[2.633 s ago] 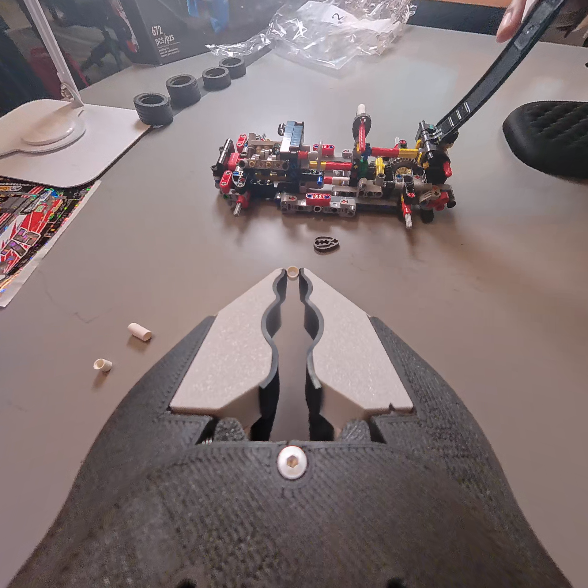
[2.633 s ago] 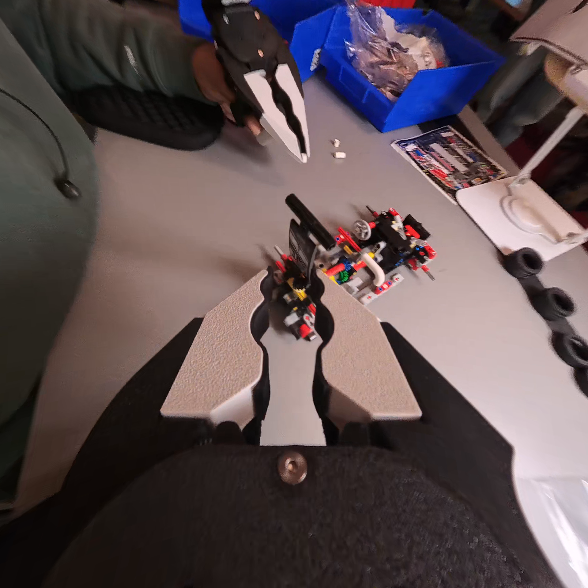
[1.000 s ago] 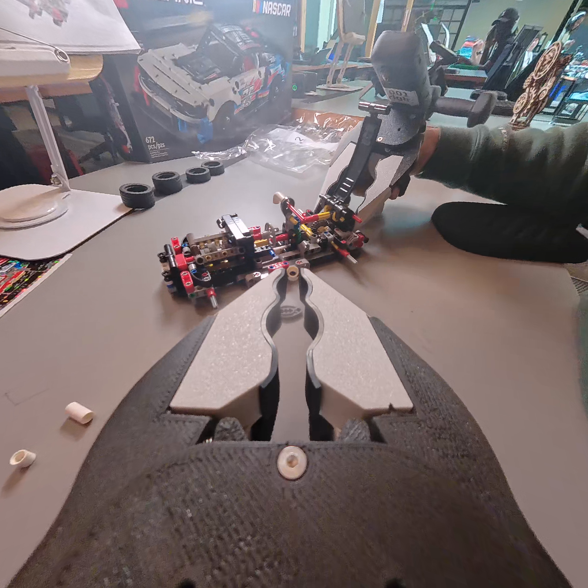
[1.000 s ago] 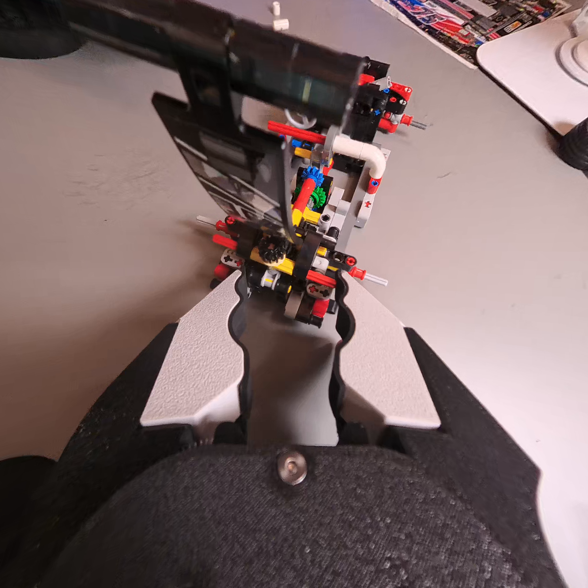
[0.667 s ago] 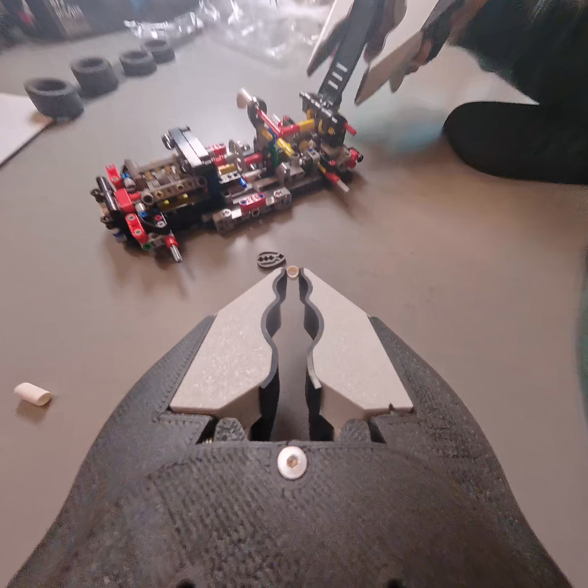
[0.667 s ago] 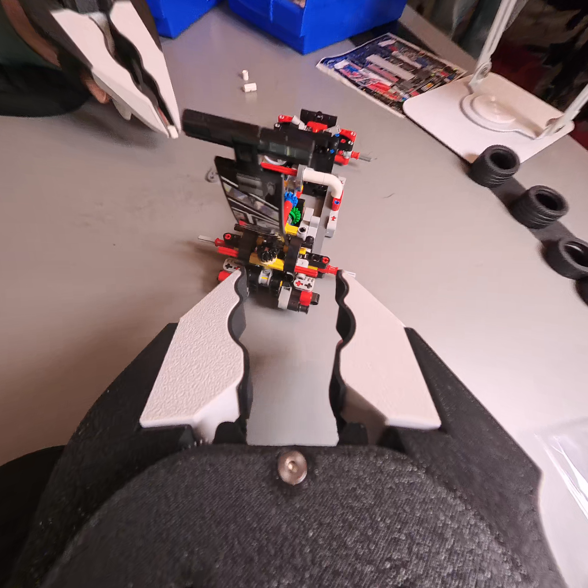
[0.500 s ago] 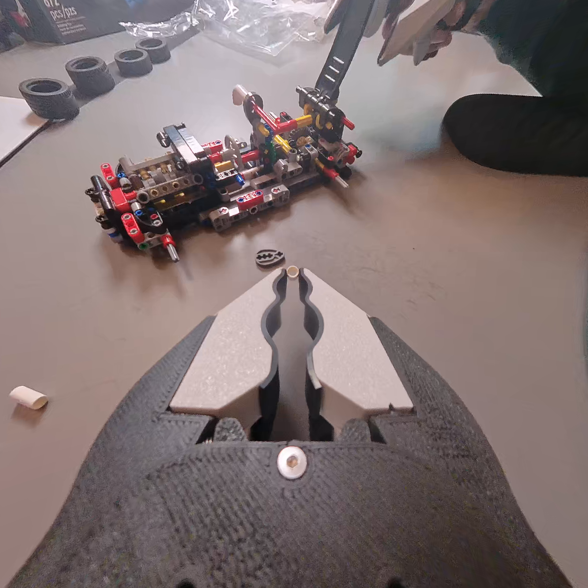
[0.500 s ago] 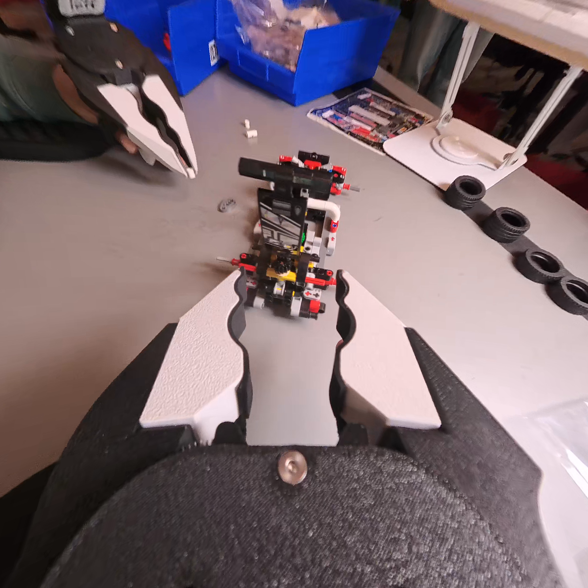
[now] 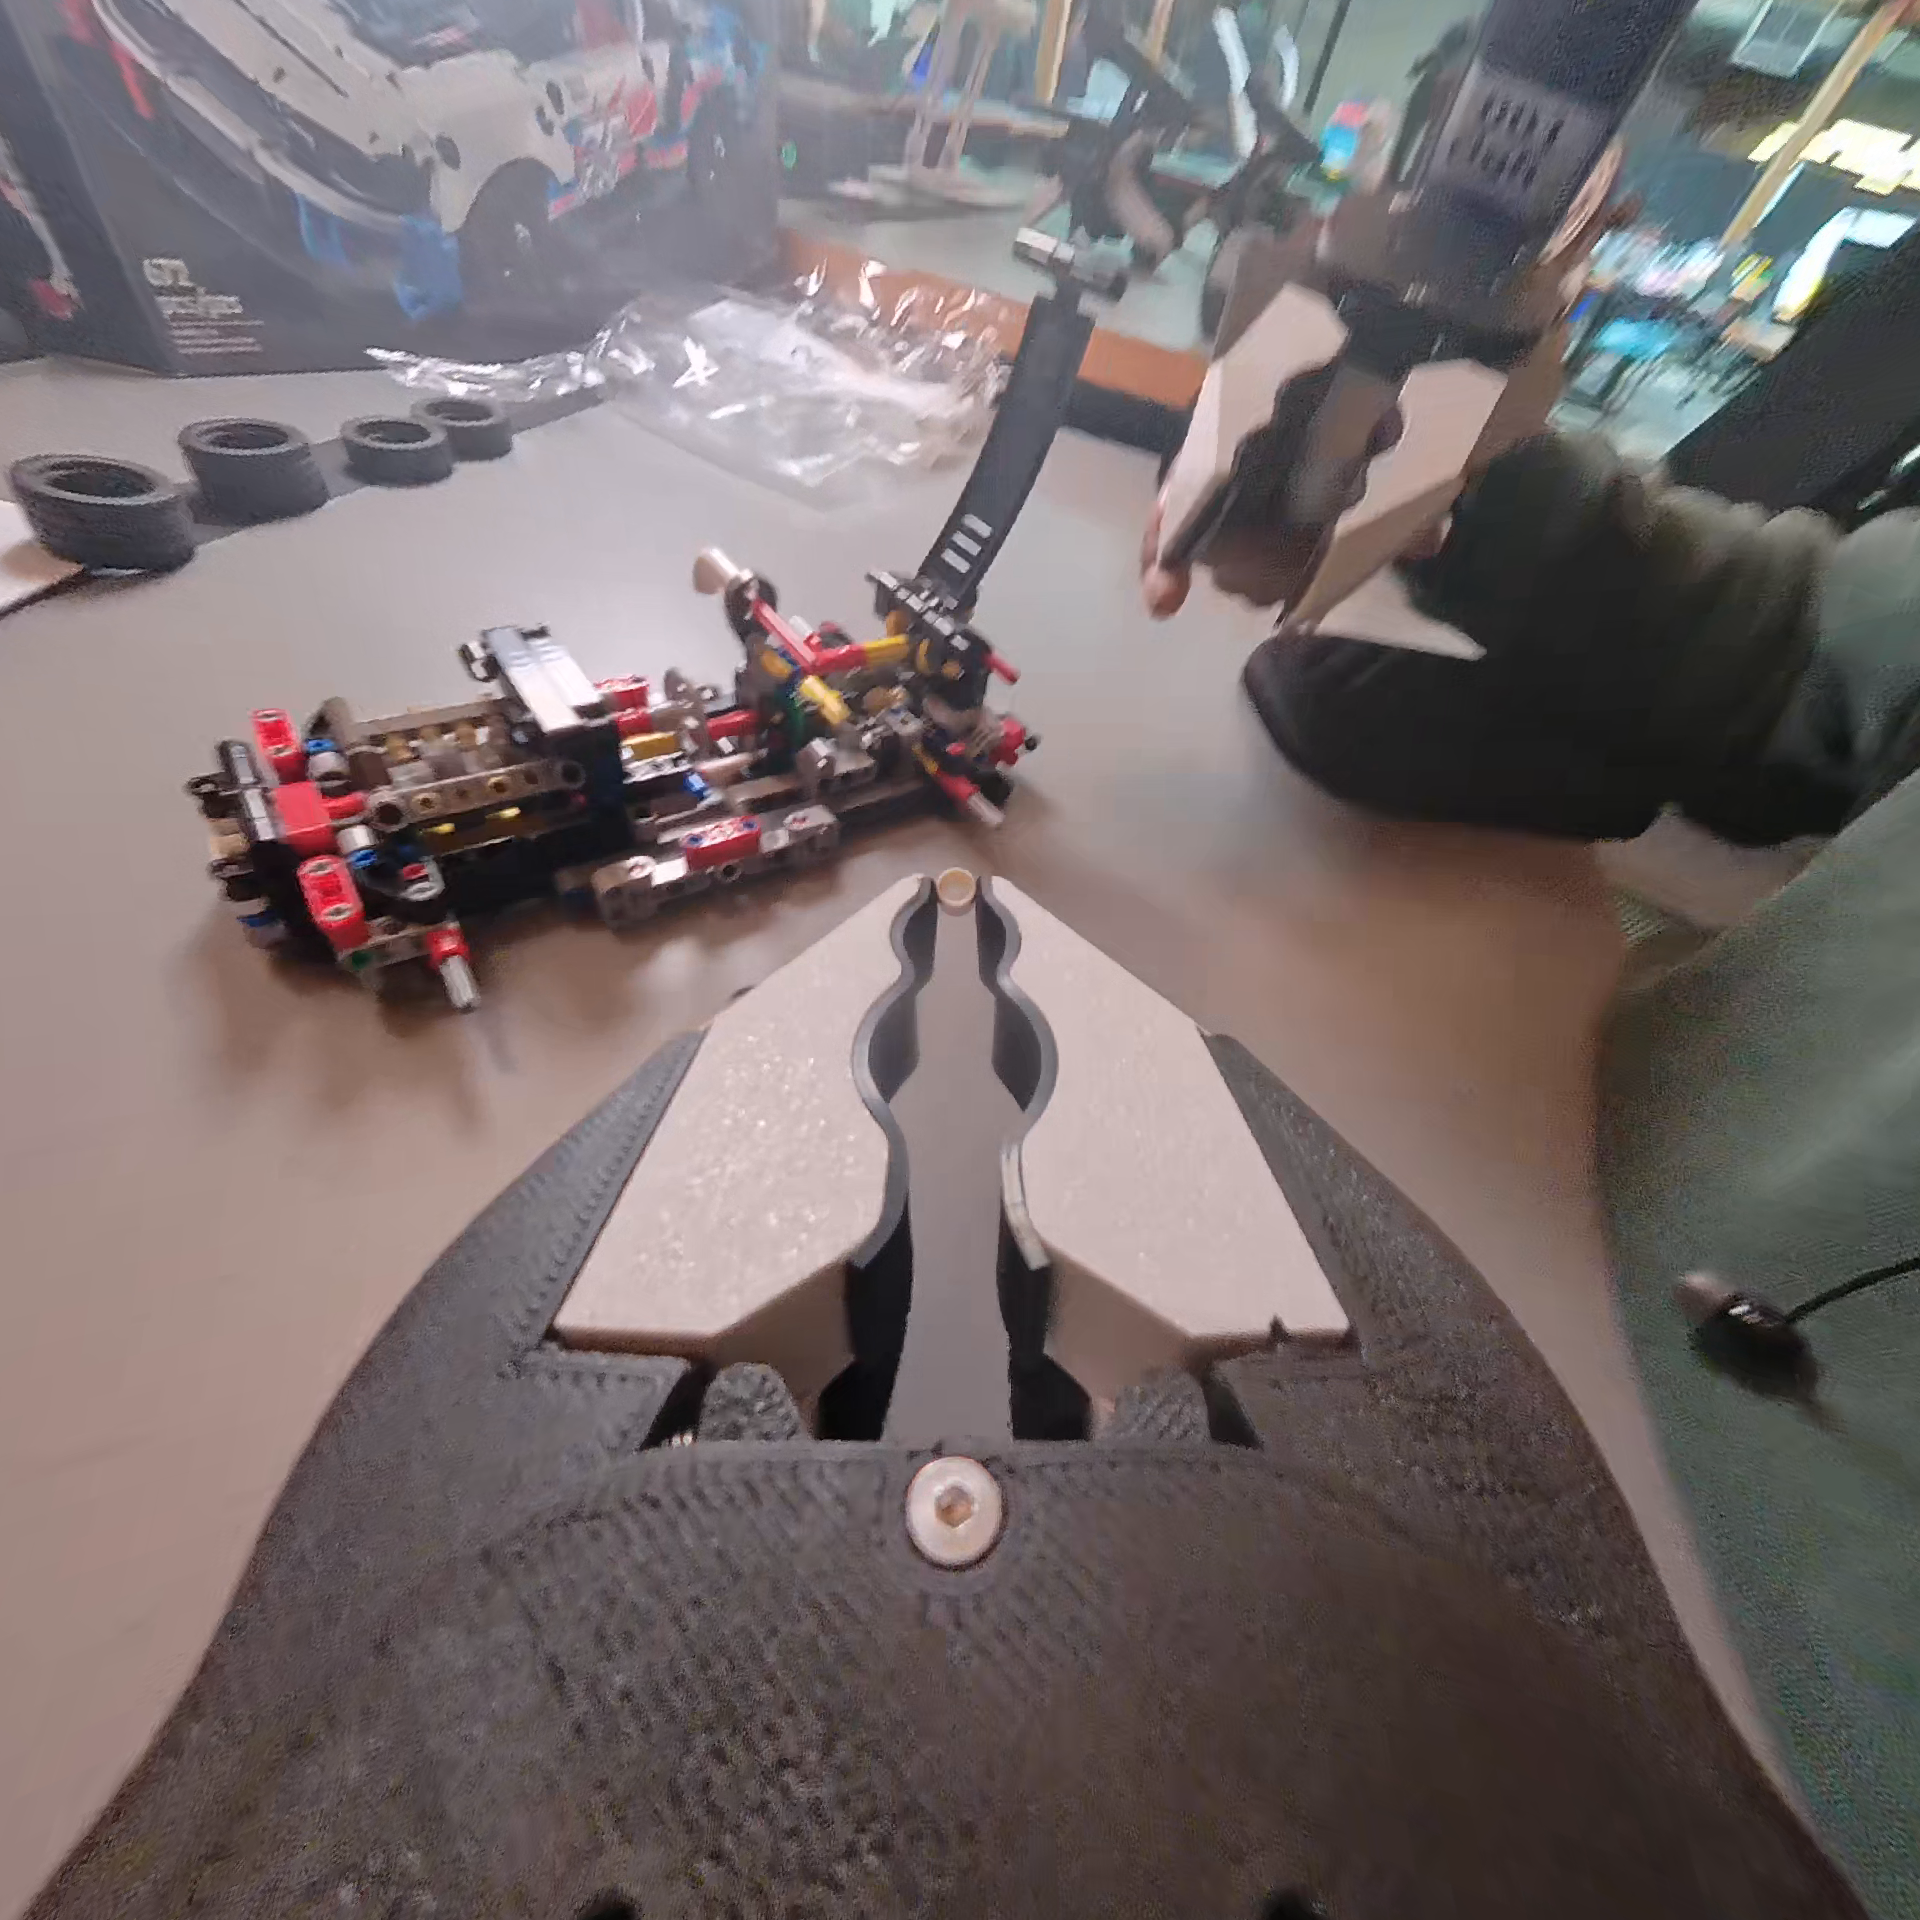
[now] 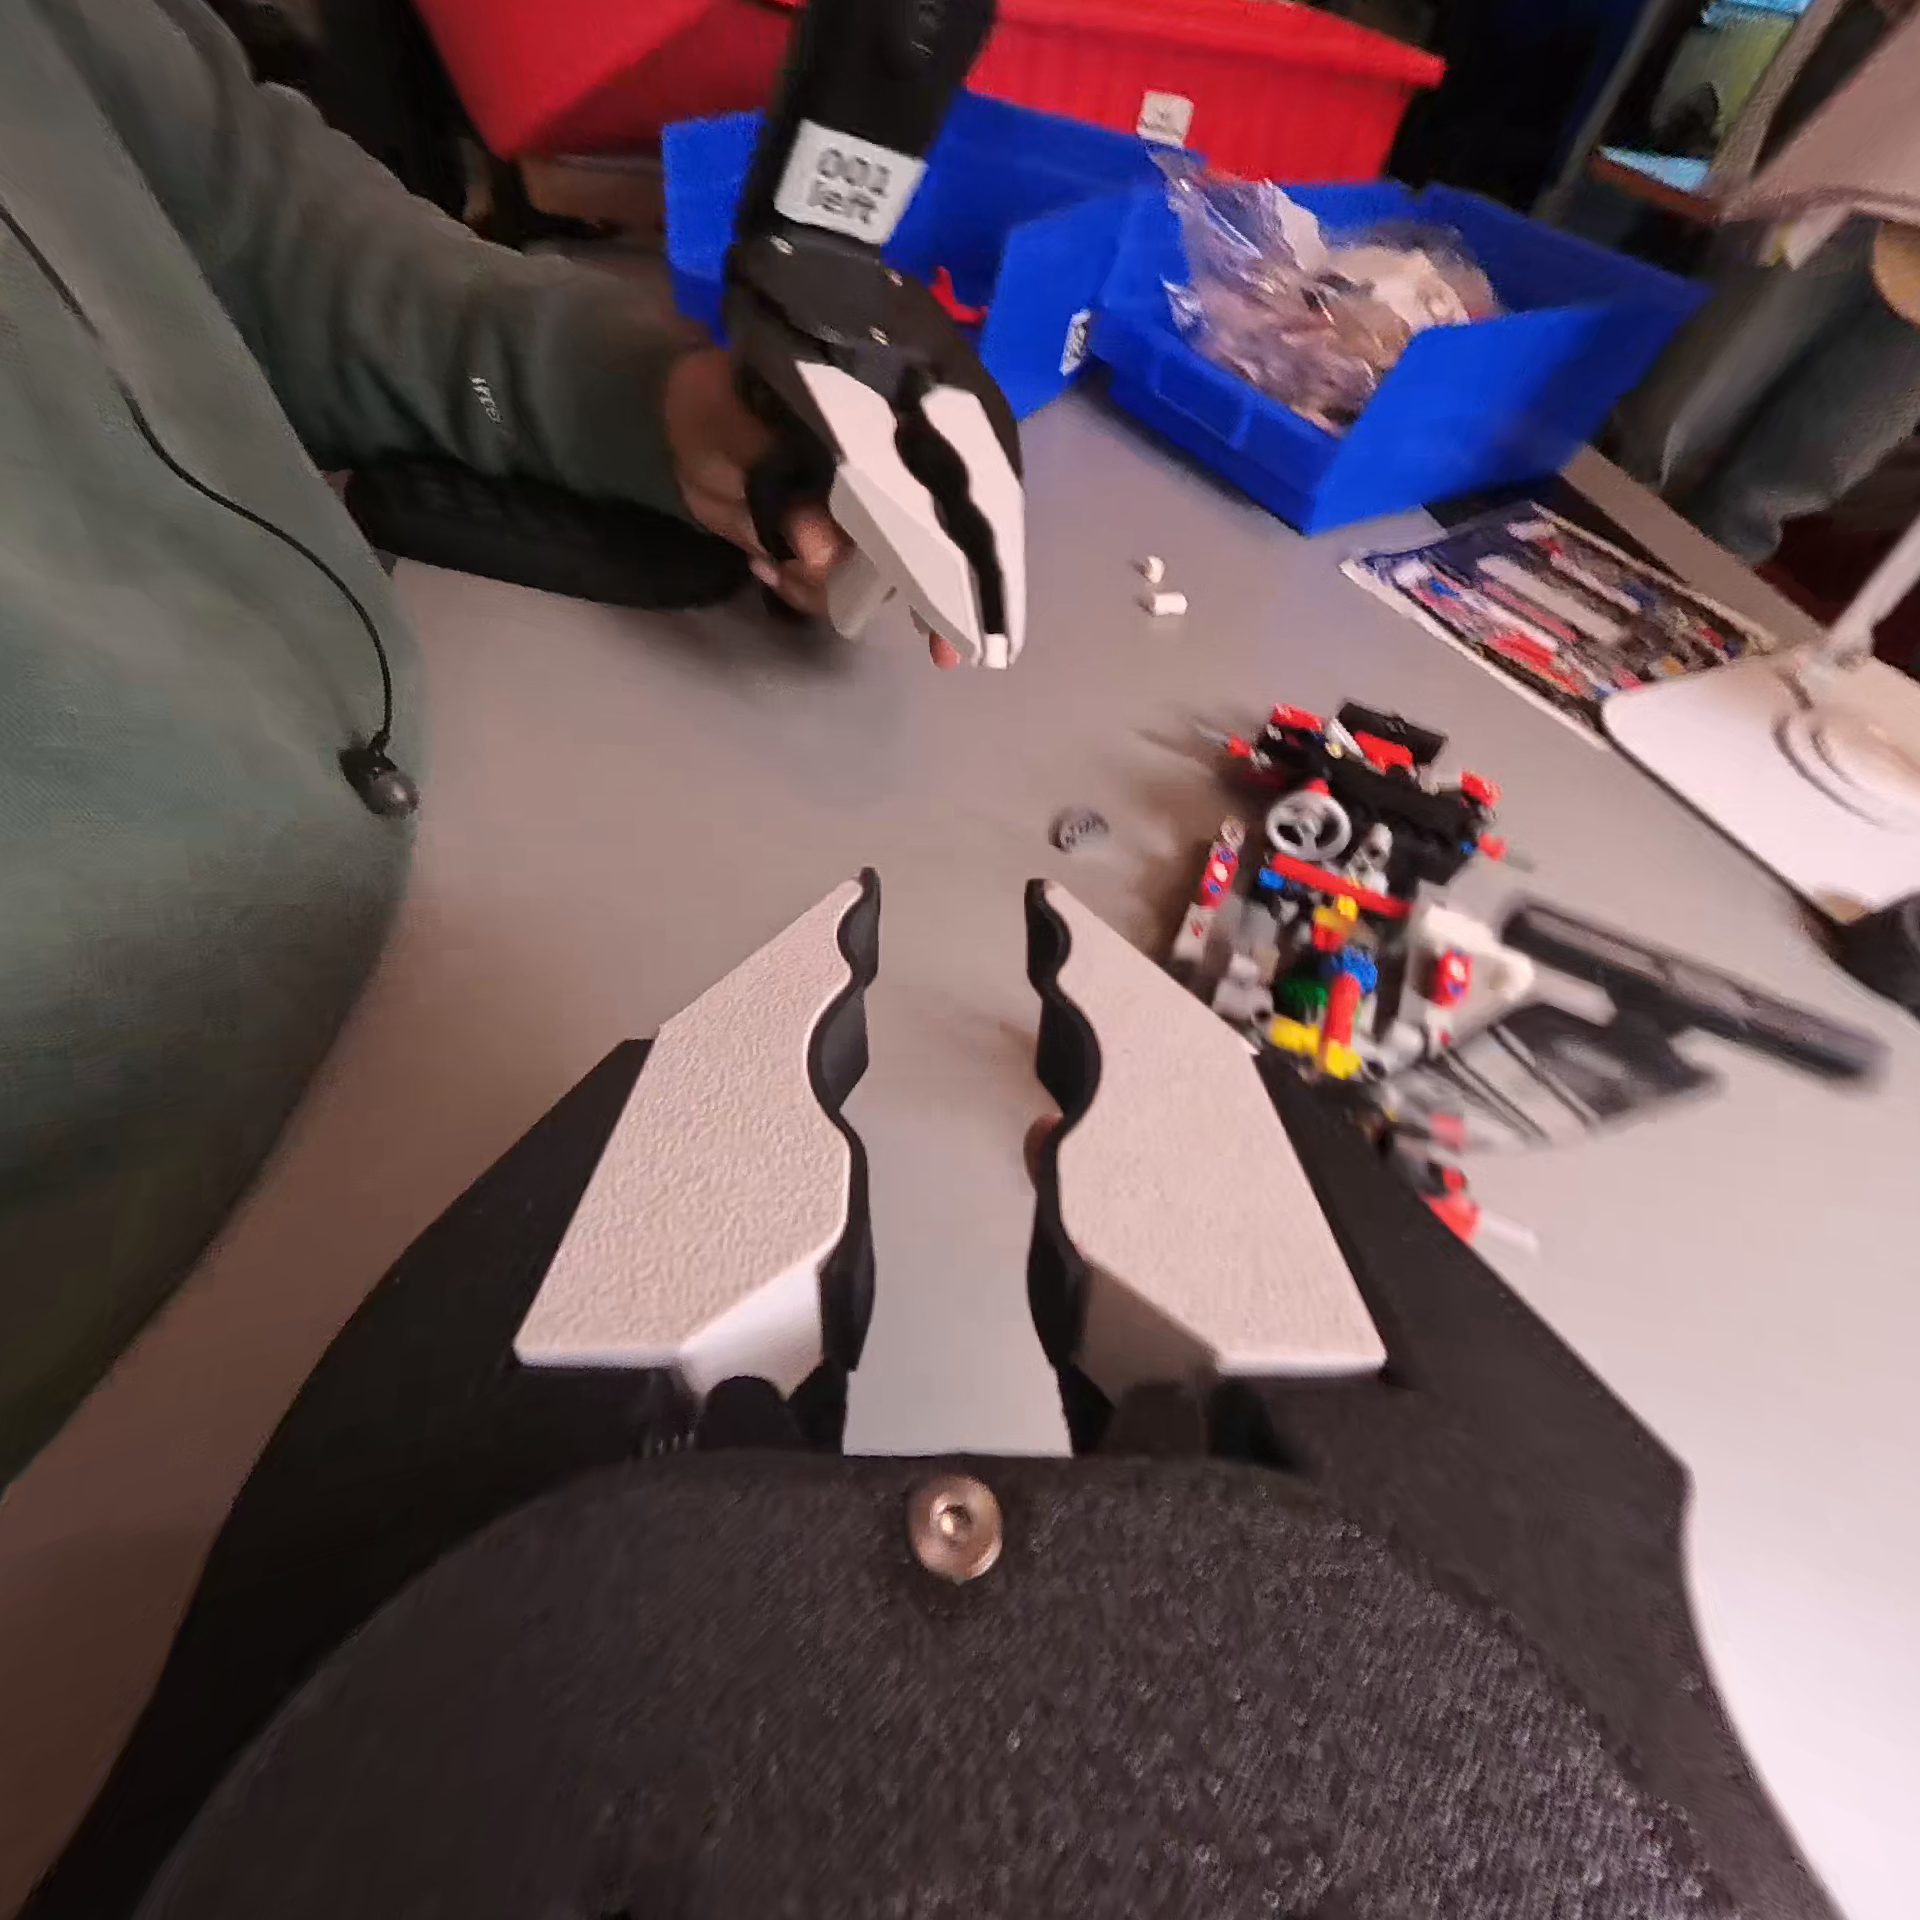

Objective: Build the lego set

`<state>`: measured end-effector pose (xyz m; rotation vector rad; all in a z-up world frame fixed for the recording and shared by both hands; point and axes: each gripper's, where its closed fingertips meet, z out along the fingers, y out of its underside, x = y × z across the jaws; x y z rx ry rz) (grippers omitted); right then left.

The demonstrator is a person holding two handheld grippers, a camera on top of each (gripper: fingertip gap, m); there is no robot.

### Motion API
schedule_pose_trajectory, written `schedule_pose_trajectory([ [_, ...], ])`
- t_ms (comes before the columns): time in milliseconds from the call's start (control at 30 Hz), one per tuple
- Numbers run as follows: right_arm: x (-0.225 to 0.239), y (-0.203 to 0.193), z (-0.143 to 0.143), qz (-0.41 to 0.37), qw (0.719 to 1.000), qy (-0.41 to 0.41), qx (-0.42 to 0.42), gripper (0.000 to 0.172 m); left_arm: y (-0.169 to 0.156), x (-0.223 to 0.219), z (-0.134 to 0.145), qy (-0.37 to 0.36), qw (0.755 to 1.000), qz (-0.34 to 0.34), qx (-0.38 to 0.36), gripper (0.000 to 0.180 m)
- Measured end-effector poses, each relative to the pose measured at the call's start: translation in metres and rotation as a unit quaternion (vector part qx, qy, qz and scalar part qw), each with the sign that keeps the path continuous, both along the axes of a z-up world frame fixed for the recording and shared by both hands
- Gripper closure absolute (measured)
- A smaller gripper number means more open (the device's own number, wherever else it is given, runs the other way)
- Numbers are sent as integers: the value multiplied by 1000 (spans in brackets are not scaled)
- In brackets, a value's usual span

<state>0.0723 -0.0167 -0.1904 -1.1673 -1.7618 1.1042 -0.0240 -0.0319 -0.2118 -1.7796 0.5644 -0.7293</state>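
Left gripper [image 9: 956,889]: its two grey fingertips are pinching a small cream-white tubular plastic bush [image 9: 956,888] at the very tip, pads pressing on either side. The right wrist view confirms this from the far side, showing the same gripper [image 10: 985,646] raised above the grey tabletop [image 10: 644,790] with the white piece at its tip.

Right gripper [image 10: 951,894]: its jaws are standing moderately apart with only bare table showing between them; nothing is being gripped. In the left wrist view it [image 9: 1236,582] is appearing at 2 o'clock, blurred, held in a hand above the table.

The multicoloured brick-built car chassis [image 9: 613,769] is lying at 11 o'clock of the left gripper, close ahead; in the right wrist view it [image 10: 1351,914] is sitting at 2 o'clock, just beside the right finger.

Only the left view is showing four black rubber tyres [image 9: 249,468] and clear plastic bags [image 9: 790,384]. Only the right view is showing two loose white bushes [image 10: 1158,587], a small dark oval piece [image 10: 1081,829], blue plastic bins [image 10: 1351,416] and a printed sheet [image 10: 1558,613].
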Motion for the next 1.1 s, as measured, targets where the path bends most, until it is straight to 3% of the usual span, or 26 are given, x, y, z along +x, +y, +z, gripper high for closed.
schedule_pose_trajectory([
  [200,-53,-8,24,-35,992,108,63,145,1,33,27,-181,981,-46,-47,176],
  [333,-71,-5,33,-46,983,143,109,145,11,33,41,-325,938,-51,-110,177],
  [400,-73,-6,30,-47,983,151,97,148,12,31,39,-361,921,-55,-134,177],
  [600,-72,-17,4,-32,988,136,71,154,8,31,31,-403,895,-71,-179,177],
  [1100,-71,-19,3,-32,986,142,83,164,3,40,25,-407,886,-91,-202,177],
])
